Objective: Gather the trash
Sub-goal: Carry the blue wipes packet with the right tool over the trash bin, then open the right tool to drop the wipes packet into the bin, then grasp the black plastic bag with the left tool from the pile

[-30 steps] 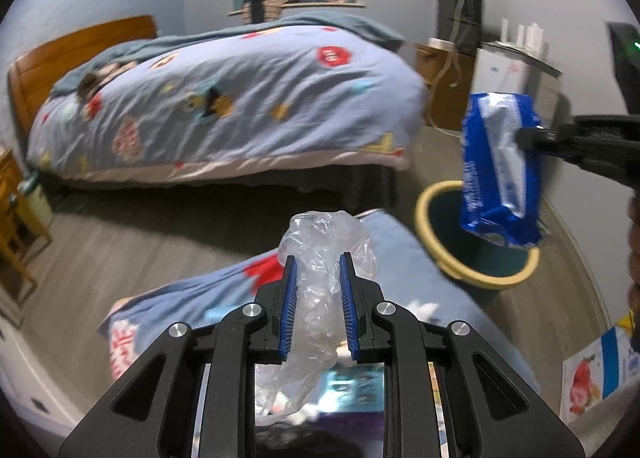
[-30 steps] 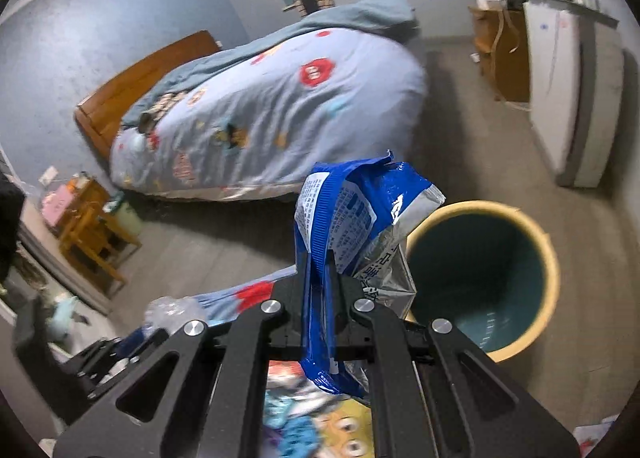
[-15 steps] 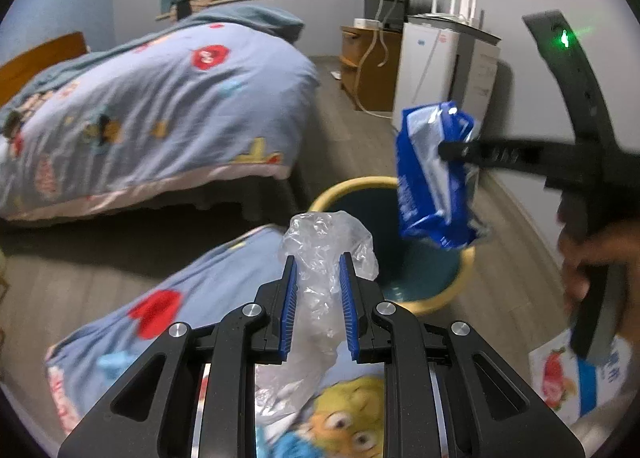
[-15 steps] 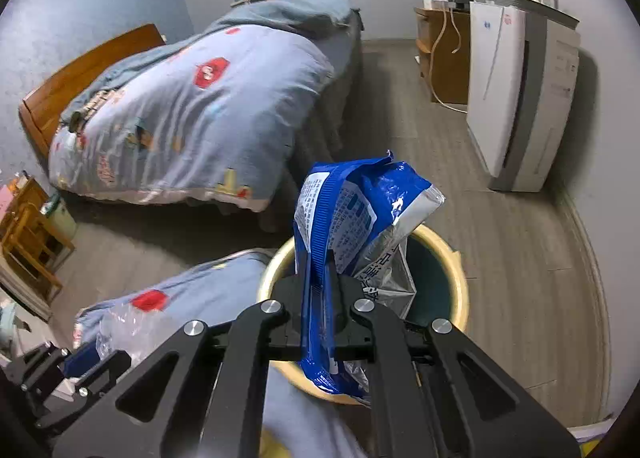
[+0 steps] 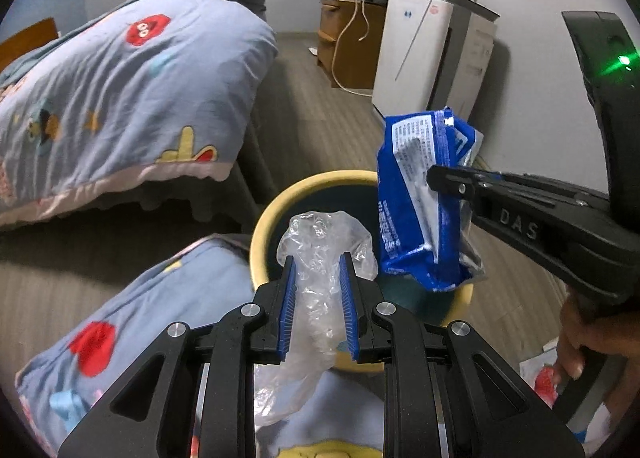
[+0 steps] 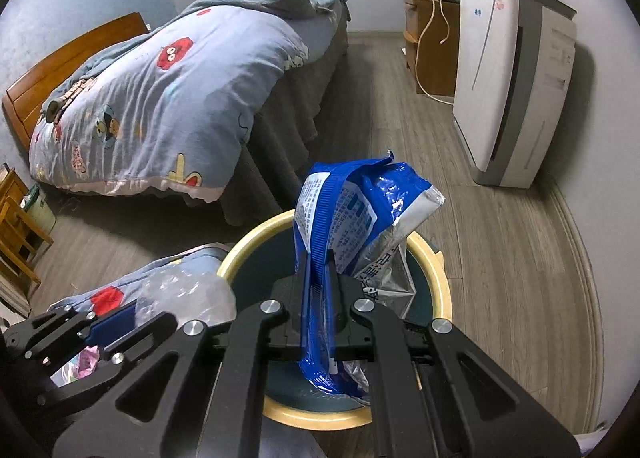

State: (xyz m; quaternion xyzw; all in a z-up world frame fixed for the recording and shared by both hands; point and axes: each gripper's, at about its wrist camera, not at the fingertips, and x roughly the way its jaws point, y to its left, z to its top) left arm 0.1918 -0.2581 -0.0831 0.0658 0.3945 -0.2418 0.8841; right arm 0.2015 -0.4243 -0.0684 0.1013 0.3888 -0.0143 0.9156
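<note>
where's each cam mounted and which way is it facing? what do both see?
Left wrist: sits on the left gripper, looking along its fingers, down toward the yellow-rimmed teal bin; its fingers pinch a crumpled clear plastic bag, and the right gripper plus a hand show.
Right wrist: sits on the right gripper, looking down over the bin; its fingers clamp a blue foil snack packet, left gripper at lower left.
Shared: bin, both pieces of trash, blue cartoon-print quilt, white air purifier.
</note>
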